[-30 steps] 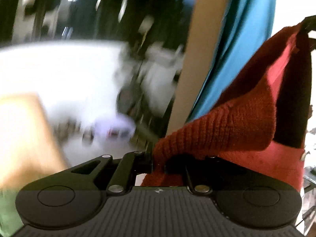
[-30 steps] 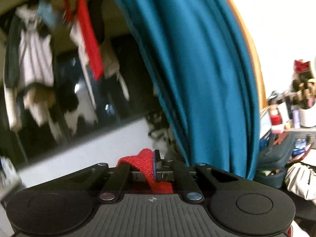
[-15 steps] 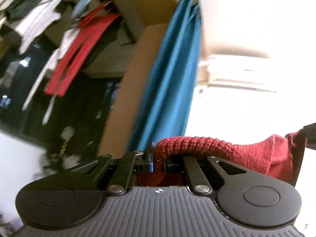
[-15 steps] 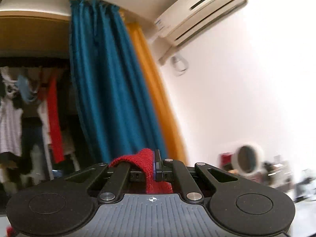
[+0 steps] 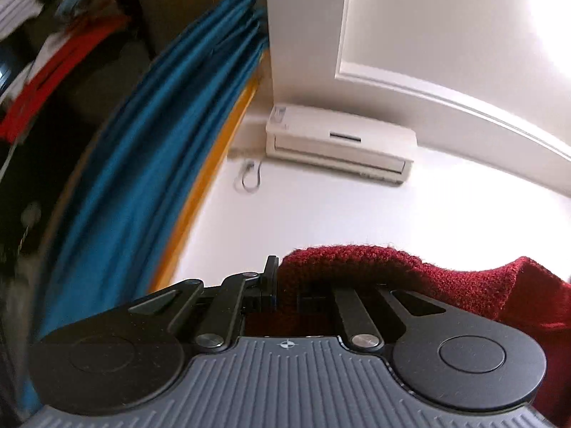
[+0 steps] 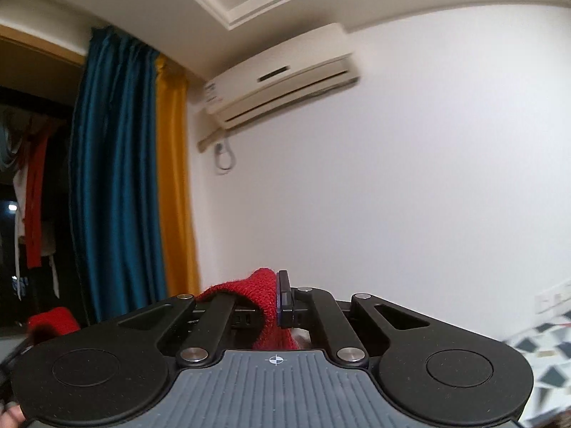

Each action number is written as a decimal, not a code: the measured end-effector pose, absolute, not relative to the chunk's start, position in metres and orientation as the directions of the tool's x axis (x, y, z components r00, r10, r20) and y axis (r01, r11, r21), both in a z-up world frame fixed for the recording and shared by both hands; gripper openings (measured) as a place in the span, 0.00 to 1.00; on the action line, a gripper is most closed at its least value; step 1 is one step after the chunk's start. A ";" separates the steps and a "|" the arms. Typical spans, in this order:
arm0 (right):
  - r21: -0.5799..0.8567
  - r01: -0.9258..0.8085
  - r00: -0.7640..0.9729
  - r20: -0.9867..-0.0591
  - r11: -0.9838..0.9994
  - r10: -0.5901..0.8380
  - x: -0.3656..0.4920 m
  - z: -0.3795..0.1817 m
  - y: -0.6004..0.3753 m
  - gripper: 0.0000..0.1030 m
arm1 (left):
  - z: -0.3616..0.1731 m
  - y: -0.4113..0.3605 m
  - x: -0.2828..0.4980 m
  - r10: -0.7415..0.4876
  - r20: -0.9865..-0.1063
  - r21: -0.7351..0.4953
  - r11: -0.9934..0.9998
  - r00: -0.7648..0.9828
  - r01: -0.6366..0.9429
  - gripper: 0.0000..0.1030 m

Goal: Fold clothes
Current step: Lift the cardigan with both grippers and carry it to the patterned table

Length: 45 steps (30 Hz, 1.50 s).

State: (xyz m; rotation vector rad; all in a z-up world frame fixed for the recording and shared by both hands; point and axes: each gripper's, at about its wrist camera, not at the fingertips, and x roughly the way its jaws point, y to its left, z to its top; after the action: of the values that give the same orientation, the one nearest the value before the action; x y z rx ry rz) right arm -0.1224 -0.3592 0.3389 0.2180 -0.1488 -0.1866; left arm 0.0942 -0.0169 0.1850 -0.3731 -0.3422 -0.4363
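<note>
both grippers, left (image 5: 285, 285) and right (image 6: 274, 303), jaws seemingly clenched on red knit (image 5: 357, 264).

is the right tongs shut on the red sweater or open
Shut: the right tongs pinch a fold of the red knit sweater between closed fingers.

We can read no text anywhere; the small label on the air conditioner (image 5: 339, 142) is too blurred to make out.

Curtain (image 6: 117, 178) left of AC unit (image 6: 278, 85); AC high on wall (image 6: 410, 196); knit (image 6: 264, 296) betw. right tongs (image 6: 274, 299).
</note>
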 end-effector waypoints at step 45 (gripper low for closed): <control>0.328 0.653 0.655 0.207 0.682 -0.727 -0.155 0.283 -1.123 0.03 | 0.146 -0.761 0.237 -0.633 0.330 -0.129 0.704 0.700 0.698 0.09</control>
State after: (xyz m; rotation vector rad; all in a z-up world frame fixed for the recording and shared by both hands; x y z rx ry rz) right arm -0.1547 -1.1228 0.2832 0.2337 -0.3356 -0.7900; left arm 0.2370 -0.7608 0.1460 -0.2535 -0.2706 -0.7502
